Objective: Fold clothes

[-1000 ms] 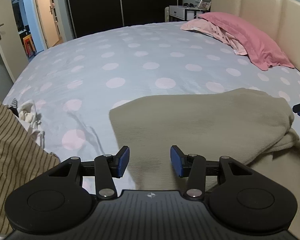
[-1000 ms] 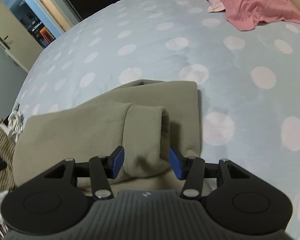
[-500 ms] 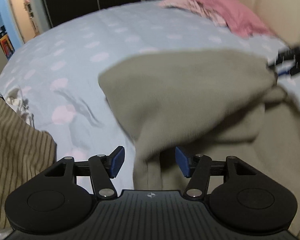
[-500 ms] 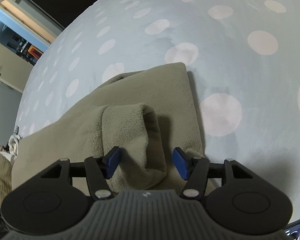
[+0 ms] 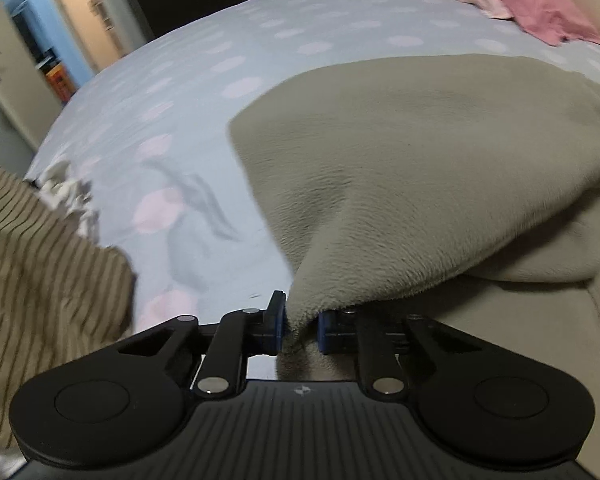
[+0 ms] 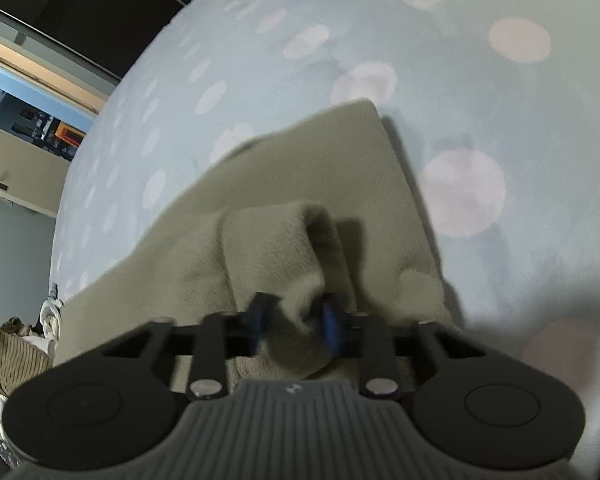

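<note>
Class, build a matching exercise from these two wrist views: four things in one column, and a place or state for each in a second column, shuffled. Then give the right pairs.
Things
1. left gripper
2. beige fleece
3. pink pillow
4. striped cloth

Places or states
A. lies at the far end of the bed, by the headboard
B. shut on a corner of fabric
C. heaped at the left edge of the bed
D. pinched at two spots, partly raised off the bedspread

Pairs: 1-B, 2-D, 3-A, 4-C. The second pinch is the right gripper, seen in its own view.
</note>
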`<state>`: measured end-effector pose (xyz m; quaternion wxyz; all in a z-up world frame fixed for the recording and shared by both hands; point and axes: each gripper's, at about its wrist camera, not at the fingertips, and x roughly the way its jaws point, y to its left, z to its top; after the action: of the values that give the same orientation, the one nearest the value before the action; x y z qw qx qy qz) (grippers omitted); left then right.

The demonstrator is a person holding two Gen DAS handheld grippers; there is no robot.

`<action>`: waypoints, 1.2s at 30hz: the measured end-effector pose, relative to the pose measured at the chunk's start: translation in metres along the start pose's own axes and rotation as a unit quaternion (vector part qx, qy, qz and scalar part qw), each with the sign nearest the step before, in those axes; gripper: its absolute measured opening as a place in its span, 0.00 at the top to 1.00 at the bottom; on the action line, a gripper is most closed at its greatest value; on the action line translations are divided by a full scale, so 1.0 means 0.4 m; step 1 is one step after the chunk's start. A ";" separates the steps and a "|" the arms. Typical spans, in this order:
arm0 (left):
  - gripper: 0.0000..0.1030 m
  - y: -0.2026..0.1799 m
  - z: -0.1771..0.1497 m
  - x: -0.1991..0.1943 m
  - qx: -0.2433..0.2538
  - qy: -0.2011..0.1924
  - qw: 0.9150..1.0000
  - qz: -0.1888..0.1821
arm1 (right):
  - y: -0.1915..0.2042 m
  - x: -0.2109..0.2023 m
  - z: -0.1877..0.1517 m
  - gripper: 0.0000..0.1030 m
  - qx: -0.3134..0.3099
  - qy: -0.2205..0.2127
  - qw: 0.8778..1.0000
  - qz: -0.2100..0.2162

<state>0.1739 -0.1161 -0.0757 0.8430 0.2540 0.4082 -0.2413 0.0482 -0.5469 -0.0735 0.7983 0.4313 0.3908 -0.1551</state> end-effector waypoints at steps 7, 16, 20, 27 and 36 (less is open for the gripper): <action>0.91 -0.004 -0.021 0.001 0.016 0.002 1.000 0.022 | 0.096 -0.143 0.011 0.86 -0.060 -0.111 0.990 0.059; 0.84 0.009 -0.017 -0.005 0.010 0.032 0.999 -0.022 | 0.021 0.000 -0.019 0.81 -0.066 -0.041 0.995 -0.055; 0.76 0.029 -0.006 -0.085 0.003 0.023 0.998 -0.054 | 0.047 -0.061 -0.008 0.68 -0.111 -0.065 0.990 -0.064; 0.76 0.016 0.070 -0.188 -0.029 -0.062 0.993 -0.095 | 0.129 -0.126 -0.063 0.66 -0.197 -0.104 0.974 -0.045; 0.83 -0.030 0.151 -0.023 -0.108 -0.097 0.984 -0.104 | 0.251 0.009 -0.217 0.66 -0.273 -0.148 0.948 -0.076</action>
<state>0.1955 -0.1612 -0.0383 0.8712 0.0926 0.3725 -0.3060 0.0665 -0.4181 -0.0472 0.9202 0.1380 0.3273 -0.1643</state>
